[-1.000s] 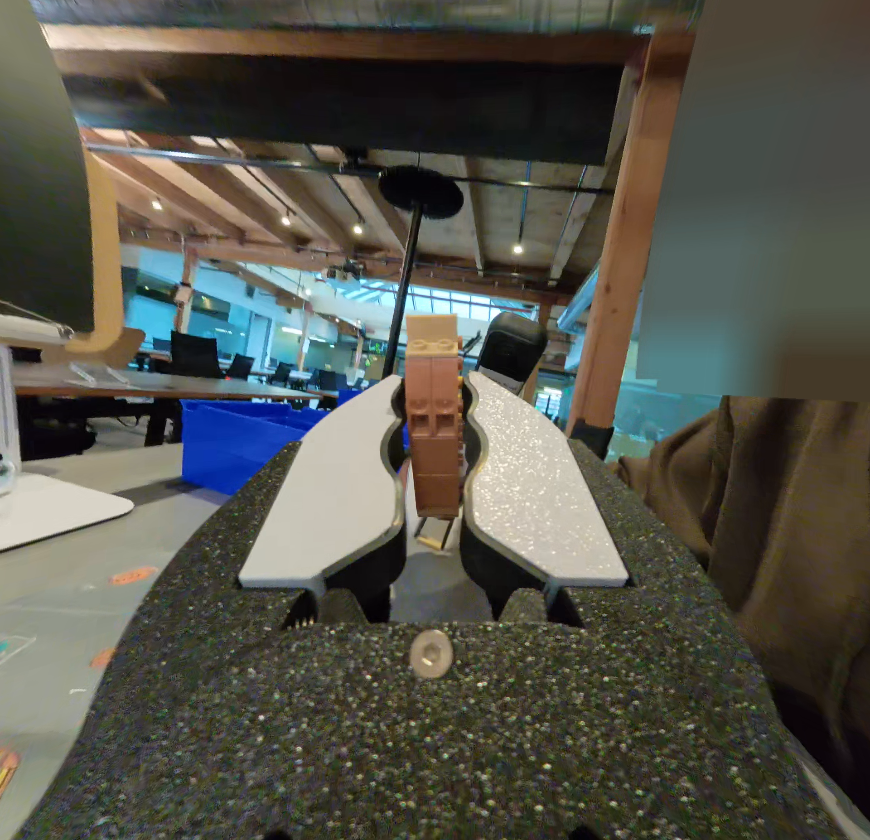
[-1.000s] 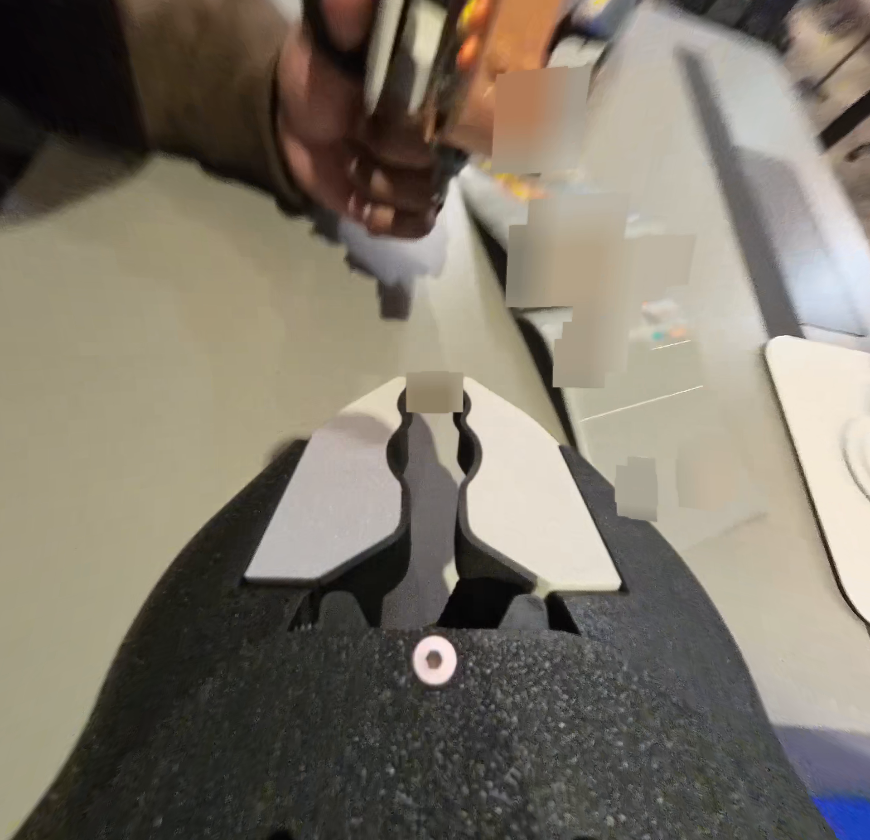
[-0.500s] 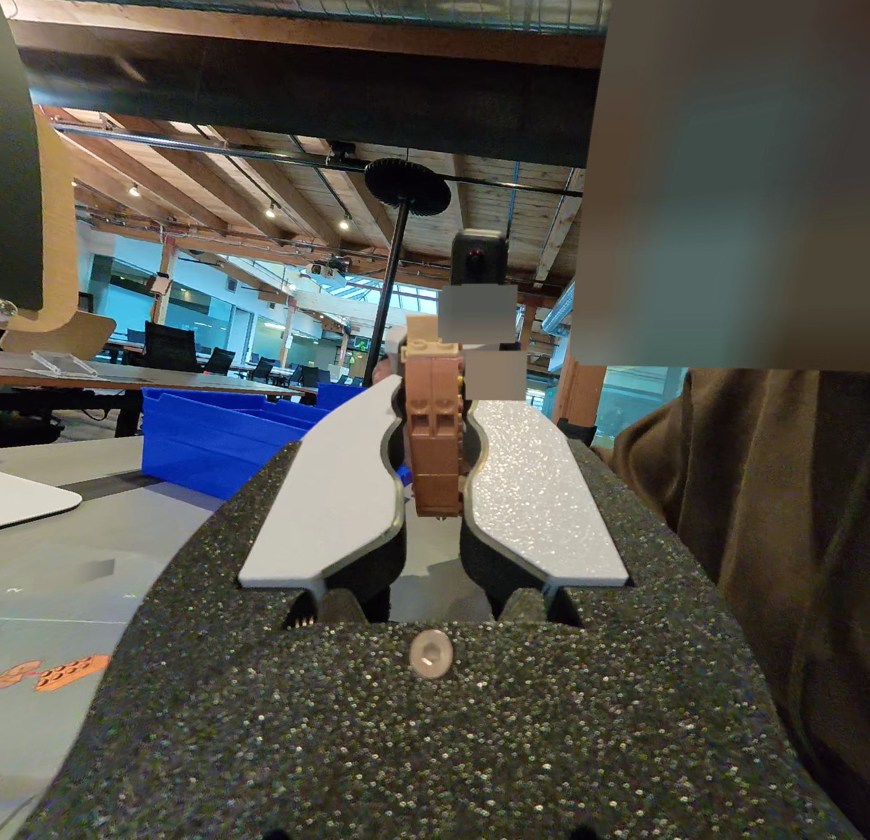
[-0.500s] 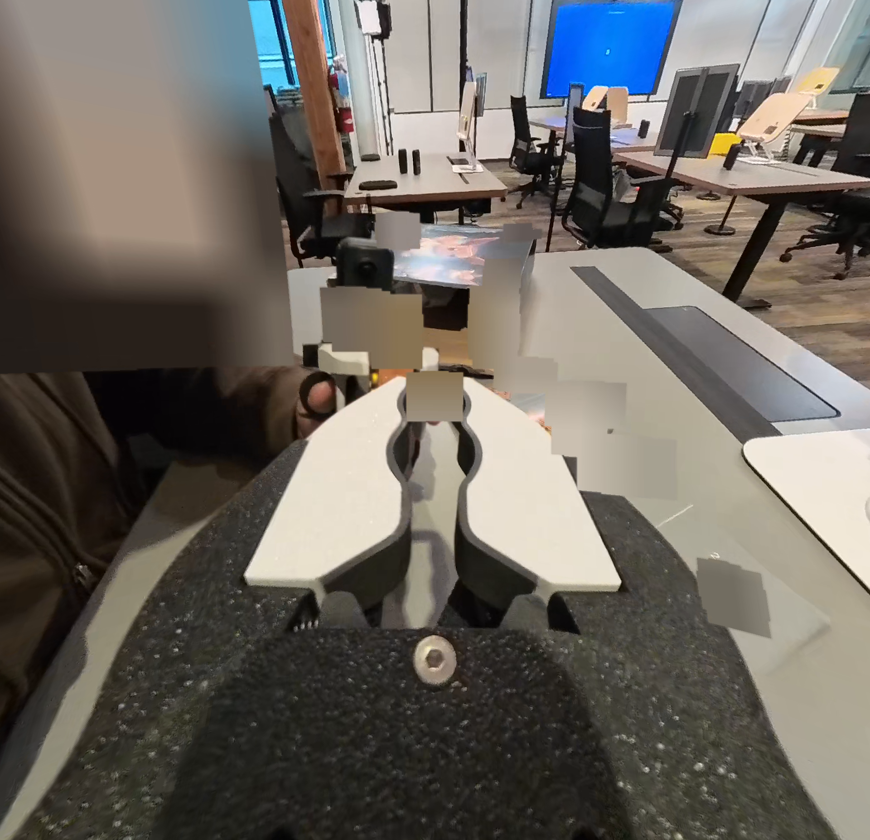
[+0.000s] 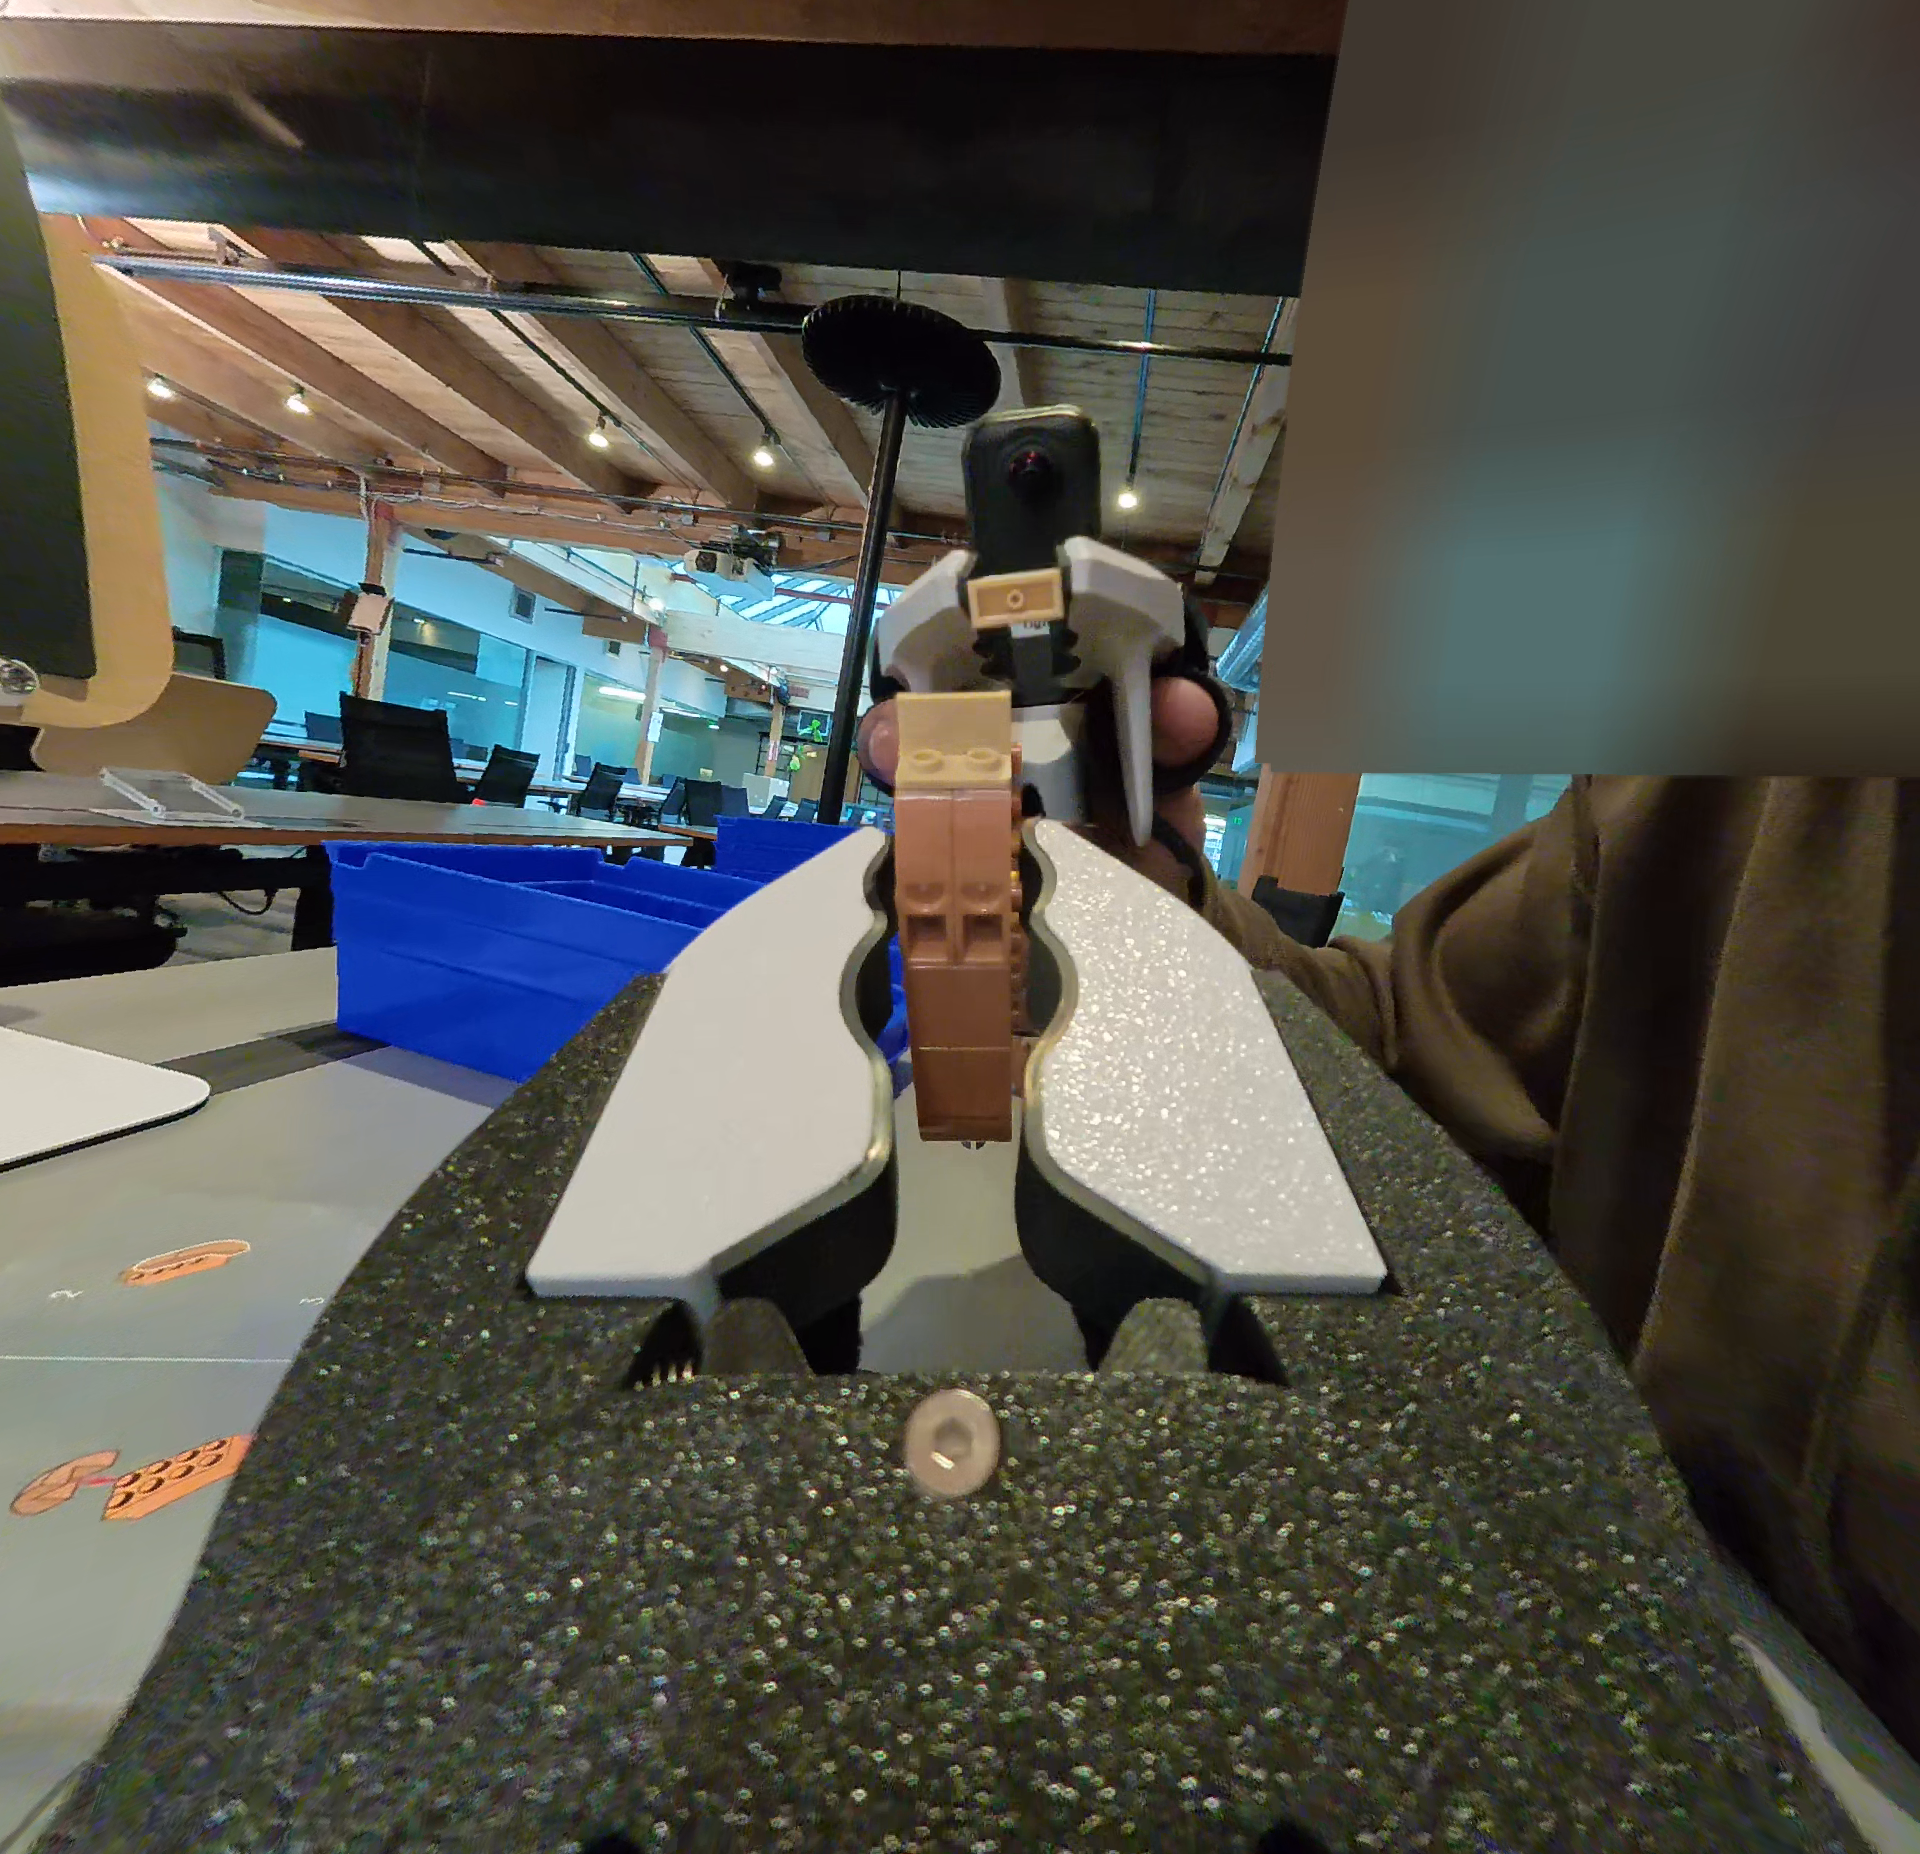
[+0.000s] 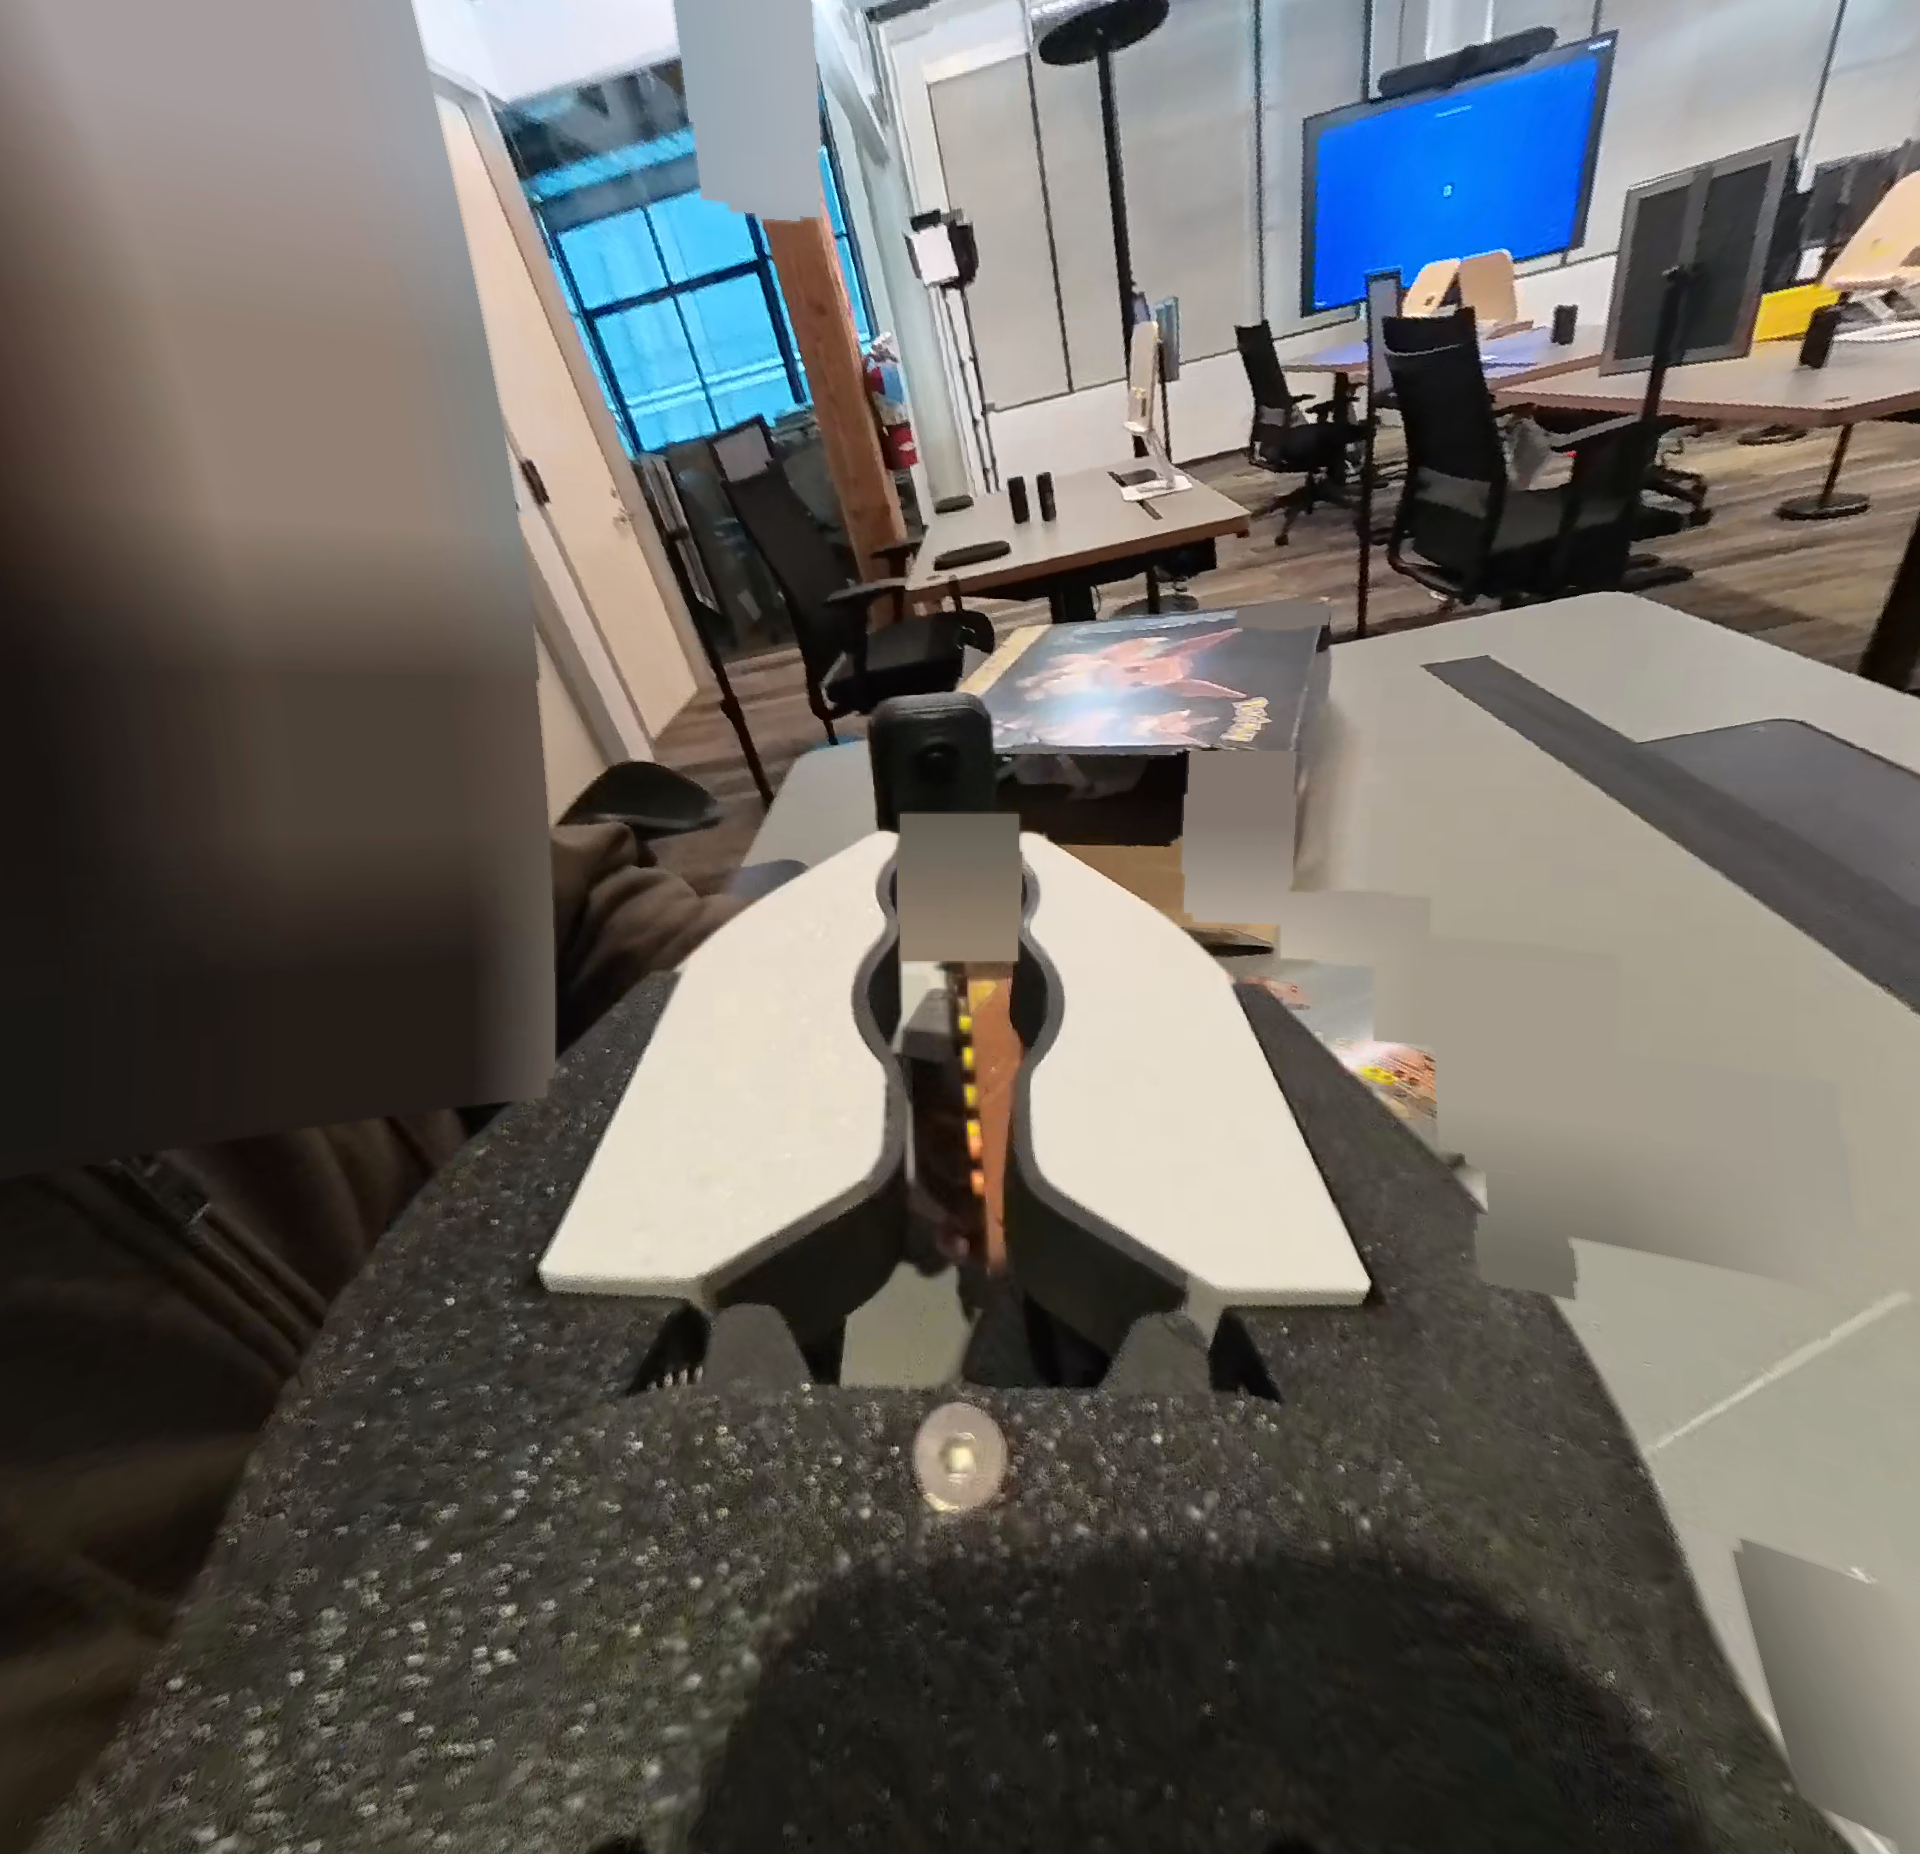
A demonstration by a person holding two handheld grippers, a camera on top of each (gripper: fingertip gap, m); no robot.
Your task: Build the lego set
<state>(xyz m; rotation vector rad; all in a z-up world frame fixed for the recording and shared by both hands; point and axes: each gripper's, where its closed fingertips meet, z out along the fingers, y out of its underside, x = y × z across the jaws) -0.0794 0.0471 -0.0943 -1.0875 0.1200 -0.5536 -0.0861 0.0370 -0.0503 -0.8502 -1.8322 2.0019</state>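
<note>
The left claw point(image 5: 956, 869) is clamped on a brown Lego assembly point(image 5: 958, 983), its two grey fingers point(image 5: 758, 1056) pressed to the stack's flanks so that the piece stands upright in the gap, with a tan brick point(image 5: 953, 739) capping it at 12 o'clock above the fingertips. Just beyond that cap, toward 12 o'clock, the right claw point(image 5: 1016, 599) faces back at the camera, raised off the surface, pinching a small tan plate point(image 5: 1016, 599) between its tips; a hand point(image 5: 1174, 713) wraps its handle and a black camera sits on top of it. In the right wrist view the right claw point(image 6: 961, 869) has its fingers drawn close, but a mosaic patch covers the tips there, so the plate itself cannot be made out; through the slot below the patch shows the edge of the brown assembly with yellow and orange studs point(image 6: 966, 1087), and the left claw's camera point(image 6: 930, 765) rises at 12 o'clock. From the left wrist, blue bins point(image 5: 499, 963) stand on the grey surface point(image 5: 156, 1389) at 10 o'clock, a white pad point(image 5: 73, 1098) lies at 9 o'clock, and printed orange brick pictures point(image 5: 156, 1482) mark the surface at 8 o'clock. A brown sleeve point(image 5: 1662, 1077) fills 3 o'clock. From the right wrist, the Lego box point(image 6: 1153, 692) lies on the surface at 1 o'clock, with office desks, chairs and a blue screen point(image 6: 1449, 183) farther off.
</note>
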